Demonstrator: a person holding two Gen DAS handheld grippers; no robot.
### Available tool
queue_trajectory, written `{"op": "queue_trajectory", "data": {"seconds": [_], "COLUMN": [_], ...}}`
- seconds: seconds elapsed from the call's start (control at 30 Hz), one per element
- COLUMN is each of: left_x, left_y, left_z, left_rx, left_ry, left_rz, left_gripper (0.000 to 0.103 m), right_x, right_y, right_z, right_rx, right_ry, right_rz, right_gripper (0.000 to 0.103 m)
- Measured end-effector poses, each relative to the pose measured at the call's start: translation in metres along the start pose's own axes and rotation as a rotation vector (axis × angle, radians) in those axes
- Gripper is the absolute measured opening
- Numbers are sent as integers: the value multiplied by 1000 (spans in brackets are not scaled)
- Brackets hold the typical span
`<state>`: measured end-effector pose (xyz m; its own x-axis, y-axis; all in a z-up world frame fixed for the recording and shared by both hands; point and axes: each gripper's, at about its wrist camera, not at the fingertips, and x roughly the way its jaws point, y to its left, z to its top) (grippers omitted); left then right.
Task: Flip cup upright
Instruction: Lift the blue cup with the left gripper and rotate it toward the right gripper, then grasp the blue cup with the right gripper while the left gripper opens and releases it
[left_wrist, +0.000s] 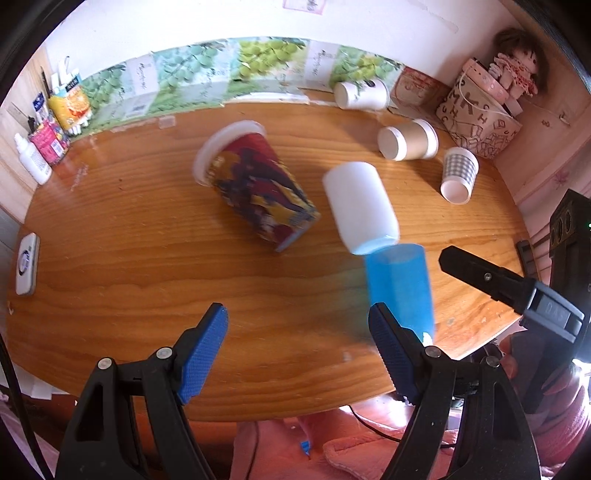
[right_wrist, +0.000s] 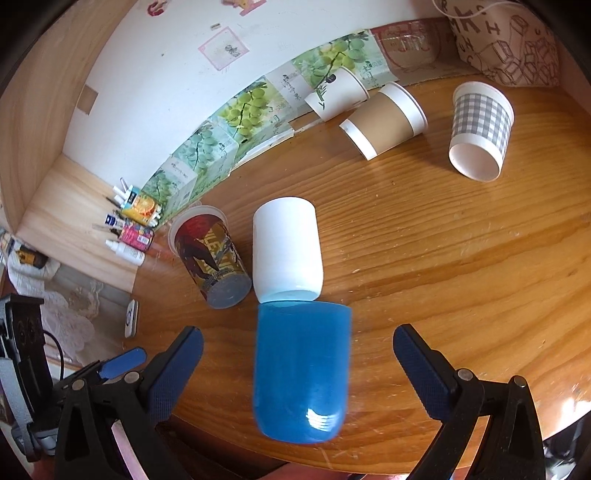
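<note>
Your blue cup lies on its side between the wide-open, empty right gripper fingers; its outline is blurred, contact unclear. A white cup touches it at 12 o'clock, a printed cup at 10. Your left gripper is also open, empty.

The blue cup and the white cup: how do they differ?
The blue cup is translucent blue; the white cup is opaque white. The blue cup lies nearer the table edge, between the open right gripper's fingers; the white cup lies beyond. Both lie on their sides, end to end.
</note>
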<state>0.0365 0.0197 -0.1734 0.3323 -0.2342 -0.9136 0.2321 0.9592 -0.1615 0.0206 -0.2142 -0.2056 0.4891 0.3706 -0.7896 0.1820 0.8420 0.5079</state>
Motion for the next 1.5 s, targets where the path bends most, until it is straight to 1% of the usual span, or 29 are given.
{"op": "queue_trajectory", "data": {"seconds": [0.1,0.23,0.43,0.53,0.67,0.77,0.87,1.0,1.1,1.17,1.23,1.33,1.4,1.47,1.5], "left_x": [-7,-17,-26,-26,-21,-15,-10,-5,-2,2,5,8,9,10,11], "left_y": [14,28,37,36,33,27,21,18,17,17,17,17,17,19,20], "left_z": [3,7,14,17,23,26,29,35,40,45,50,56,58,60,61], "left_rx": [10,54,162,213,282,330,368,398,411,416,417,423,427,425,423], "left_ry": [-30,-82,-126,-125,-100,-78,-58,-48,-44,-39,-35,-32,-33,-34,-33], "left_rz": [-2,-26,-130,-177,-239,-267,-296,-318,-338,-351,-364,-374,-379,-386,-388], "left_gripper": [82,82,82,82,81,81,81,82,82,82,82,81,82,82,82], "right_x": [6,14,31,38,42,44,46,52,58,61,63,67,70,74,75], "right_y": [7,18,33,37,38,37,34,32,32,32,32,35,36,36,37], "right_z": [-1,-6,-11,-13,-13,-12,-10,-7,-6,-6,-7,-6,-4,-2,-1], "right_rx": [38,66,86,106,126,138,157,158,145,145,145,131,126,120,116], "right_ry": [-4,-12,-13,-14,-24,-26,-18,13,35,44,49,63,70,84,87], "right_rz": [-2,-25,-83,-105,-149,-192,-214,-277,-308,-323,-324,-324,-321,-324,-329], "right_gripper": [103,103,103,103,103,103,103,103,96,94,93,88,82,78,78]}}
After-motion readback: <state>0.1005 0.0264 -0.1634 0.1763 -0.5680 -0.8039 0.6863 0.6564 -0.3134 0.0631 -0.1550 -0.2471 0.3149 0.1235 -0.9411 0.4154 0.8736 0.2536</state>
